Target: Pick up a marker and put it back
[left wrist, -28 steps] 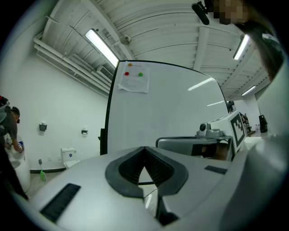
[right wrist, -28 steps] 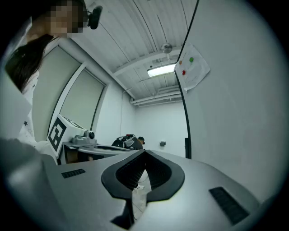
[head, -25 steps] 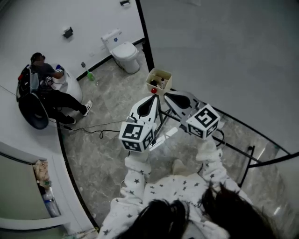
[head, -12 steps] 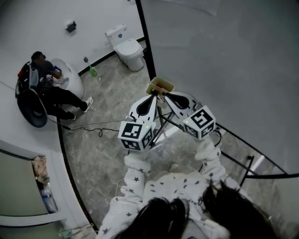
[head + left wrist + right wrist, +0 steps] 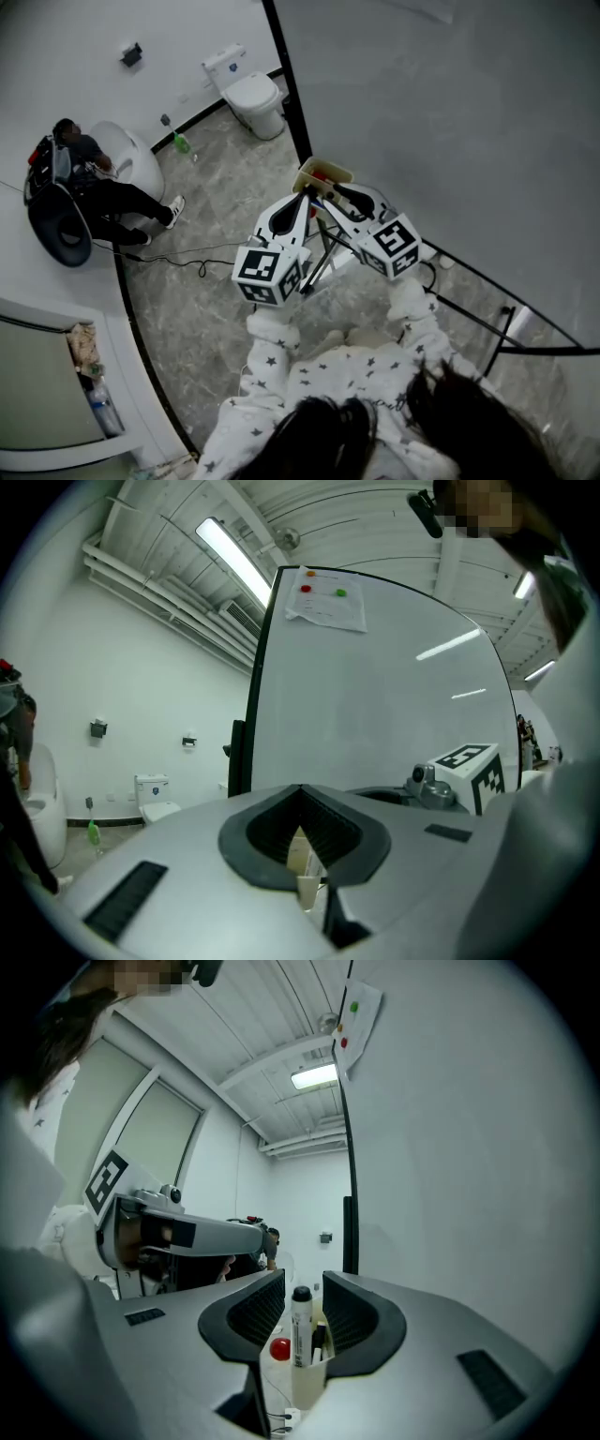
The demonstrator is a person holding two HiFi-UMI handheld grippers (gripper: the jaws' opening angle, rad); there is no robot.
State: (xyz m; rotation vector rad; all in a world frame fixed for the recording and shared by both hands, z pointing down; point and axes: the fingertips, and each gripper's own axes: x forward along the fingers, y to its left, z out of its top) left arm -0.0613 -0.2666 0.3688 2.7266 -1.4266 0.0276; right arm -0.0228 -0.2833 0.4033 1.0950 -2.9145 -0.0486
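Nearest the person, the left gripper [image 5: 300, 789] has its pads drawn together at the tips. A sliver of beige holder shows low in the gap behind them, and it does not look gripped. Beside it, the right gripper [image 5: 303, 1279] has just been opening. Its jaws now stand spread, with the marker [image 5: 300, 1326] upright between them and neither pad pressing on it.

The marker, a white barrel with a black cap, stands in the small beige holder [image 5: 307, 1382]. A darker pen [image 5: 319, 1342] stands close beside it and a red knob [image 5: 279, 1349] sits to its left. The holder hangs at the edge of the whiteboard [image 5: 469, 1194].

The marker is probably light, rigid and smooth-sided, so it could slip or tip under a loose pinch. The best hold seems to be across the barrel just under the cap, clear of the holder's rim and the neighbouring pen. A modest squeeze should do.

Farther off, a toilet [image 5: 251, 94] stands by the wall.
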